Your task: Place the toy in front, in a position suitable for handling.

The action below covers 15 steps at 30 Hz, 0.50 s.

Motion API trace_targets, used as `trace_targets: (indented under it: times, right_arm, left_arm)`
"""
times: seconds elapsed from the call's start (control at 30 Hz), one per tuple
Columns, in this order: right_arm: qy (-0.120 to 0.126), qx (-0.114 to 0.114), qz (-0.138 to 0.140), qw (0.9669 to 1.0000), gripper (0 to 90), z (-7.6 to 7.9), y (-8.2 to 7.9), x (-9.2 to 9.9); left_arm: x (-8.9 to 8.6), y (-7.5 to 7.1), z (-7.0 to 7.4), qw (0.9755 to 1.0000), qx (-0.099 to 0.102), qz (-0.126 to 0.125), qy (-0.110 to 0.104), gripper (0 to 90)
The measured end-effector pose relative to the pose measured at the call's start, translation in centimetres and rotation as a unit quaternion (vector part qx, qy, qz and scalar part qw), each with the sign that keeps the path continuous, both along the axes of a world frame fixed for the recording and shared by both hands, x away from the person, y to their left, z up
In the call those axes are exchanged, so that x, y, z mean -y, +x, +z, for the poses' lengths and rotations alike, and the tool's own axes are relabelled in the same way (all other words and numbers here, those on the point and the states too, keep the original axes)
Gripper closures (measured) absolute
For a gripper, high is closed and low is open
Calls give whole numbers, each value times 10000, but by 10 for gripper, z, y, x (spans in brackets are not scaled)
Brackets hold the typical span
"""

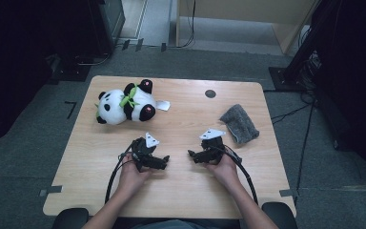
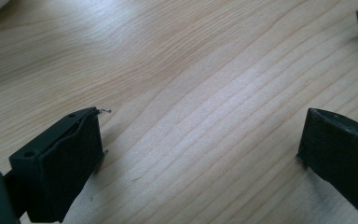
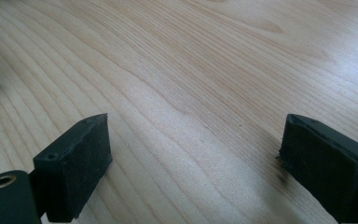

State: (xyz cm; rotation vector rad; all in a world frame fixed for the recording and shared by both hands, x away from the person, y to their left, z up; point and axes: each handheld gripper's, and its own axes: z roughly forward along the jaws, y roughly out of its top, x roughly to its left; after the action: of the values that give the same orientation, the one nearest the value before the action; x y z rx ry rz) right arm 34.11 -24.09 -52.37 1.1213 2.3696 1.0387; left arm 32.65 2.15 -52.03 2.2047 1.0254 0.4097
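from the high view, the light wooden rectangular surface (image 1: 181, 186) has rounded corners and grey carpet floor (image 1: 28, 143) on every side, with dark equipment at the far left and right. one black-and-white plush panda toy with a green ribbon (image 1: 124, 104) lies on its side near the far left edge, a small white tag (image 1: 163, 105) touching it on the side toward the middle; no writing on the tag can be read. one grey fuzzy cloth (image 1: 239, 123) lies close to the right edge, and one small dark round spot (image 1: 210, 93) sits near the far edge. two hands hold two grippers in the middle of the near half: the left gripper (image 1: 166, 159) and the right gripper (image 1: 191, 154) point at each other, tips near but apart, with bare wood all around them and toward the near edge. both are well apart from the panda and the cloth. in the left gripper view, the left gripper (image 2: 200, 140) stands wide open above bare wood grain, nothing between its jaws, the other gripper's tip at the top right corner. in the right gripper view, the right gripper (image 3: 193, 144) is likewise spread wide over bare wood, holding nothing.
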Motion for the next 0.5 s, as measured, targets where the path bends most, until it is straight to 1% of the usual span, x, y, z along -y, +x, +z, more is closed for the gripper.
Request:
trace_targets:
  times: [0.5]
  right_arm:
    - [2,-2,-4,10000,85,0,0,0]
  left_arm:
    - [-2,2,0,9998,3,-197,0,0]
